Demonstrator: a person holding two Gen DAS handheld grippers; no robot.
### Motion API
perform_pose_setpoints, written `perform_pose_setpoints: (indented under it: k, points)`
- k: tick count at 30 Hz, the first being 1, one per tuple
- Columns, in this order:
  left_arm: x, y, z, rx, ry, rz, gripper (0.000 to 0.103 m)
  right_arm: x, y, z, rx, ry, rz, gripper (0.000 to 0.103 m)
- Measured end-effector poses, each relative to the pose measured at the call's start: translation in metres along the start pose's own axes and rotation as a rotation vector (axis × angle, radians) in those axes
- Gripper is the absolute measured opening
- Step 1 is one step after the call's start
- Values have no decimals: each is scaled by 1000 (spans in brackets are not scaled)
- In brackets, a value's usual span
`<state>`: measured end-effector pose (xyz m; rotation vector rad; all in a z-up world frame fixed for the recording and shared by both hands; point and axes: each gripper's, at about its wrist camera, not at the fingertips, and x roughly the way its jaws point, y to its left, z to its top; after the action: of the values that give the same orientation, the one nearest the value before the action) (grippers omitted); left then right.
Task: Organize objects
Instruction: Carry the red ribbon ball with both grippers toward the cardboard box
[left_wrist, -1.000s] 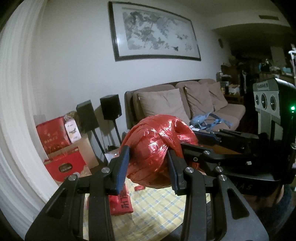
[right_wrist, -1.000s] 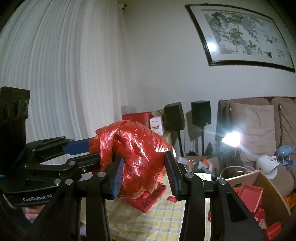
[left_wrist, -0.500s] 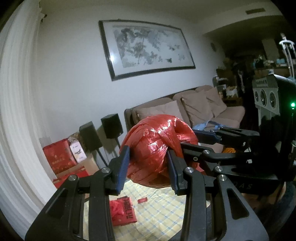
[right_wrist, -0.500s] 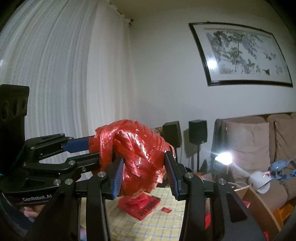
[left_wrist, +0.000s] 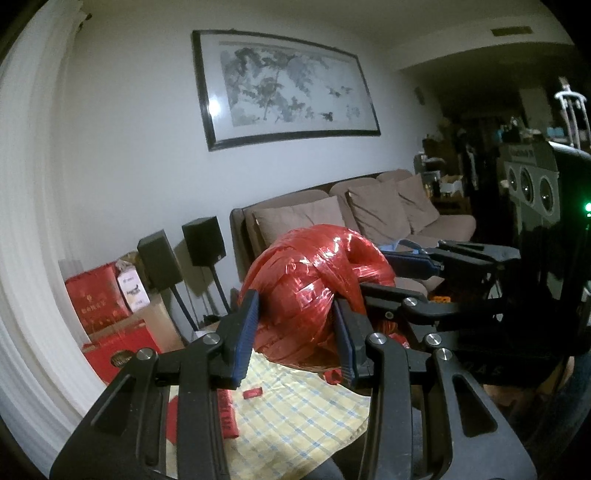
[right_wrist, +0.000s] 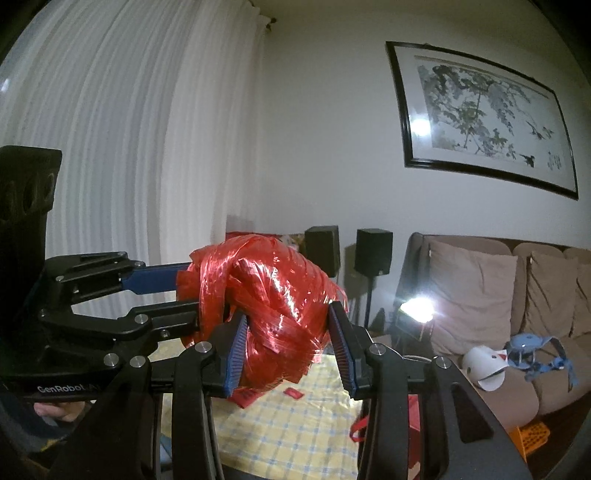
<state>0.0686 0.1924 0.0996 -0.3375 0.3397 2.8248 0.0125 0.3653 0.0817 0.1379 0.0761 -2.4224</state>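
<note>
While both tools grip it from opposite sides, the shiny red ball of wound plastic ribbon (left_wrist: 317, 291) hangs in the air above the yellow checked cloth on the tabletop (left_wrist: 295, 417), touching nothing but the pads. The left tool (left_wrist: 297, 332) has its blue-padded jaws partly closed, pressed into the ball's lower flanks. The right tool (right_wrist: 291, 343) does the same from the other side, its jaws likewise part-way closed on the ribbon, with loose strips (right_wrist: 280, 373) spilling down between them. In the left wrist view the right tool reaches in from the right edge; in the right wrist view the left tool comes in from the left, a hand (right_wrist: 62, 408) just visible beneath its body.

Compared with a second ago, the grip looks unchanged, but the ball sits higher against the room: the framed ink painting (left_wrist: 288, 88) and the brown sofa (left_wrist: 369, 206) have slid lower in both views, and more ceiling shows. The two black speakers on stands (left_wrist: 181, 247) also appear lower down. A flat red packet (left_wrist: 225, 410) and a small red scrap (left_wrist: 253, 393) lie on the cloth below, now well apart from the ball.
</note>
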Motion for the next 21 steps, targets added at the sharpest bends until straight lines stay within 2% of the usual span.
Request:
perform_pose_setpoints:
  k: [9,15,21]
  points:
    - [14,-14,-8,11,-9,45,36,7,-23,-19,15,-28,38,42]
    - [21,-23,-8,49,17,87,36,14,-33,-26,15,-32,70,42]
    - [26,-22,-8,8,30,79,35,16,-39,-27,43,-20,79,42]
